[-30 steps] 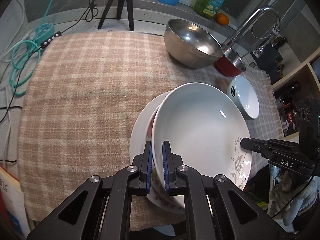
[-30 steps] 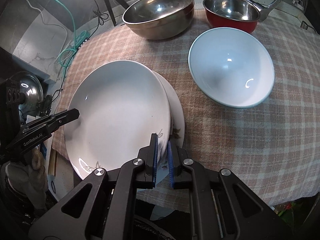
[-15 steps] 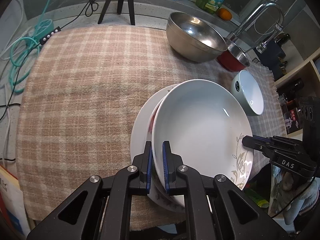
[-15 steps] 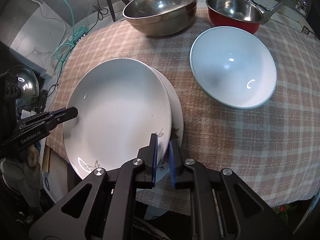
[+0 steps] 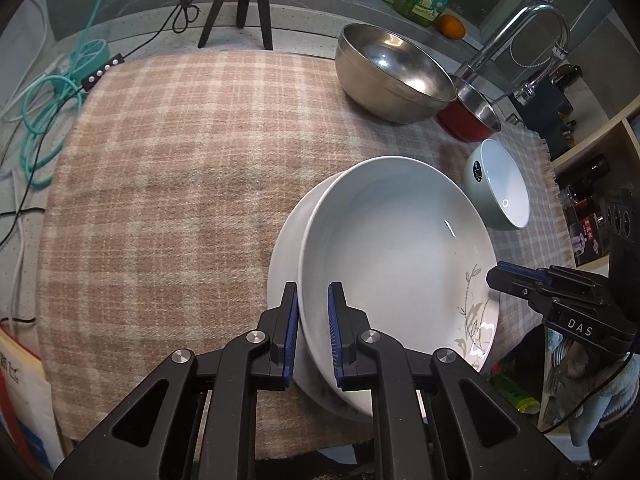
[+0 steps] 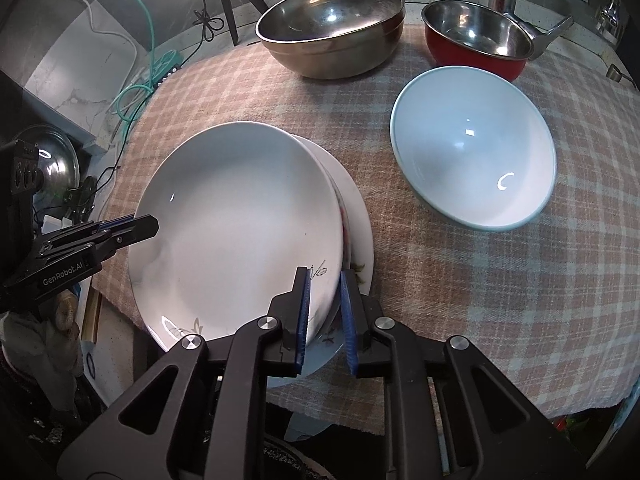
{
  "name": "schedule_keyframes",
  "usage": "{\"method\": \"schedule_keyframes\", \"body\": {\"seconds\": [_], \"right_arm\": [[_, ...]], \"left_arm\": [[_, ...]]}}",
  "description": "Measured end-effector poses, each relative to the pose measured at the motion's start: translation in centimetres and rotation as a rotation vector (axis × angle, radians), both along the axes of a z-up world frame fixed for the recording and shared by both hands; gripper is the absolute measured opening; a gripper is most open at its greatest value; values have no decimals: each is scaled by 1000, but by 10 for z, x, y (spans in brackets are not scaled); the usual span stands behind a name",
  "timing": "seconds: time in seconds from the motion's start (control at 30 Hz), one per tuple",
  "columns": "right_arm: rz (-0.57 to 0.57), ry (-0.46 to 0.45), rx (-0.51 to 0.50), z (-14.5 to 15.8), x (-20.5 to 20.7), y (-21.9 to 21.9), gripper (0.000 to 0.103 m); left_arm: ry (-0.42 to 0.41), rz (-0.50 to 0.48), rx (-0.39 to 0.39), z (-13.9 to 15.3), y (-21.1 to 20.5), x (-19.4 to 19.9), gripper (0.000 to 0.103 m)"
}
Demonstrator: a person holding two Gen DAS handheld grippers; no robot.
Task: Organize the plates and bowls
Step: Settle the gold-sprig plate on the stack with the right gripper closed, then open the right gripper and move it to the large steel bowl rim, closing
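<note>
At near edge of checked cloth (image 5: 168, 184): deep white plate (image 5: 396, 264) sits on flat plate (image 5: 286, 248), stacked but off-centre. Left gripper (image 5: 313, 320) and right gripper (image 6: 325, 304) each straddle its rim, jaws just been easing apart, narrow gap showing, grip apparently loosened. Plates judged done. Left to do: pale bowl (image 6: 474, 168), steel bowl (image 6: 332, 28), red bowl (image 6: 476, 40) stand separate, not nested.

2 plates (image 6: 240, 216), 4 bowls (image 6: 474, 152), 2 grippers (image 5: 313, 312).
</note>
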State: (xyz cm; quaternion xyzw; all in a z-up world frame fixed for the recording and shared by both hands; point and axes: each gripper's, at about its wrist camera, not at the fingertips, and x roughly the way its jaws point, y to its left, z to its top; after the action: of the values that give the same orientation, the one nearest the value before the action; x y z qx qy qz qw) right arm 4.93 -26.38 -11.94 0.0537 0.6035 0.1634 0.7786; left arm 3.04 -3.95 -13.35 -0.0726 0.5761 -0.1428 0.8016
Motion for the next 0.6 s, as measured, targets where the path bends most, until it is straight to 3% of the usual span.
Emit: {"method": "schedule_keyframes", "body": {"seconds": [0.33,0.6], "right_arm": [[-30,-15,8,8,-1,-8,16],[-66,-86,60,36,10,-18,17]], "left_arm": [[2,10,-15,3,1,1,11],[-46,32,-54,24,12,17,15]]}}
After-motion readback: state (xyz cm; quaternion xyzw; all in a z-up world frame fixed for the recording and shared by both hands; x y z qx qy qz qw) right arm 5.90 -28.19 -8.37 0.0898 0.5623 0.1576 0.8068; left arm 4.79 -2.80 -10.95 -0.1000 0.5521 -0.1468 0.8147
